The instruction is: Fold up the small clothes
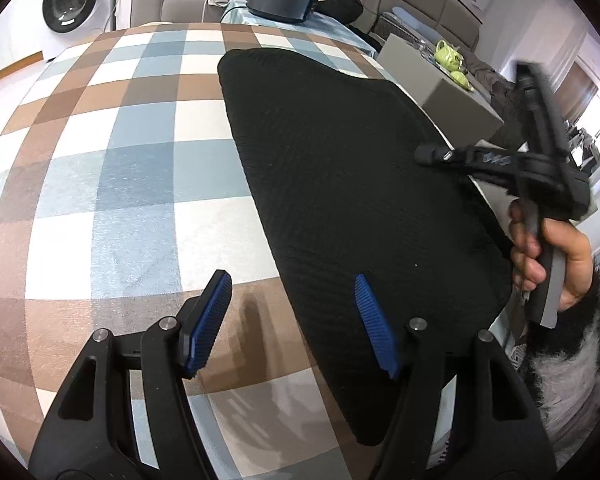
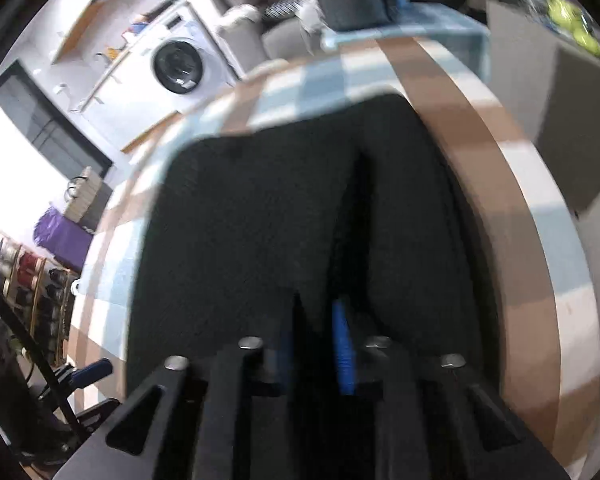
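Mid-fold: right tongs (image 2: 316,332) pinch the black cloth (image 1: 352,184) on the desk (image 1: 140,184); left tongs (image 1: 296,320) gape empty, must grip next

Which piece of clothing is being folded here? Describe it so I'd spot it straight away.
Find the table with the checked cloth in brown, blue and white. On its right half lies a flat black ribbed garment. It is the only dark piece on that pale cloth.
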`<state>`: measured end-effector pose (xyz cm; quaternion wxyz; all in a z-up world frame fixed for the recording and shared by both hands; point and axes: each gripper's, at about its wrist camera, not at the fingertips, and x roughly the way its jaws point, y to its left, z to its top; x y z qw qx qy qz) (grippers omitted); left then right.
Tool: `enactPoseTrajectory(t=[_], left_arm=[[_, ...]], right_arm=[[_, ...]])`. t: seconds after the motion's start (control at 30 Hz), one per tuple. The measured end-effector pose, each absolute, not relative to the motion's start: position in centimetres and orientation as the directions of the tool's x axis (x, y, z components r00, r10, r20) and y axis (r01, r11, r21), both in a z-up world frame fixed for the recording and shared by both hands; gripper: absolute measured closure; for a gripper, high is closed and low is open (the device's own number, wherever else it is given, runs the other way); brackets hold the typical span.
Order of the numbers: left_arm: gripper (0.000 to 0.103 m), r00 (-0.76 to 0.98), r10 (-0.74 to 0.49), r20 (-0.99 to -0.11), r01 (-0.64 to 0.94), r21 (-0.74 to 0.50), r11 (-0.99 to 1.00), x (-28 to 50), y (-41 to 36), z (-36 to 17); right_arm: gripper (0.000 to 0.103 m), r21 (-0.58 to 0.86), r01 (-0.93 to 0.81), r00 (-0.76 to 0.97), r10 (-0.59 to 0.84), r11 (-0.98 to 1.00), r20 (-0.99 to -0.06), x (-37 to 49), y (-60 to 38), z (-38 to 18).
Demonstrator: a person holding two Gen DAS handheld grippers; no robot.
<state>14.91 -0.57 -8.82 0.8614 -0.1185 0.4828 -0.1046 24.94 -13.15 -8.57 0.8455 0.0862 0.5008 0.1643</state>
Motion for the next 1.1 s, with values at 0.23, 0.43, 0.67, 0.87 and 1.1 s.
enactPoseTrajectory(t=[0.23, 0.43, 0.67, 0.87, 1.1], left_arm=[[0.042, 0.509, -0.311, -0.803, 0.073, -0.319, 0.945, 15.5, -0.5, -8.9], [0.042, 0.496, -0.308, -0.812, 0.089, -0.305, 0.948, 15.5, -1.6, -9.1], [0.042, 0.486, -0.316, -0.815, 0.083, -0.317, 0.945, 15.3, -1.4, -9.3], [0.042, 0.482, -0.321, -0.815, 0.099, -0.313, 0.944, 15.2, -1.9, -9.1], [0.042, 0.48, -0.315, -0.819, 0.084, -0.314, 0.946, 14.2, -1.8, -9.1]], right_arm=[[0.096, 0.168, -0.193, 0.584, 0.251, 0.967, -0.772, 22.2, -13.8, -5.3], [0.086, 0.285, -0.099, 0.465, 0.297, 0.954, -0.834, 23.3, -16.3, -8.7], [0.069, 0.426, -0.2, 0.417, 0.47, 0.883, -0.778, 17.1, -17.8, -8.8], [0.098, 0.366, -0.28, 0.486, 0.46, 0.888, -0.743, 14.4, -17.1, -7.8], [0.096, 0.268, -0.196, 0.483, 0.331, 0.943, -0.811, 14.5, -17.5, -9.3]])
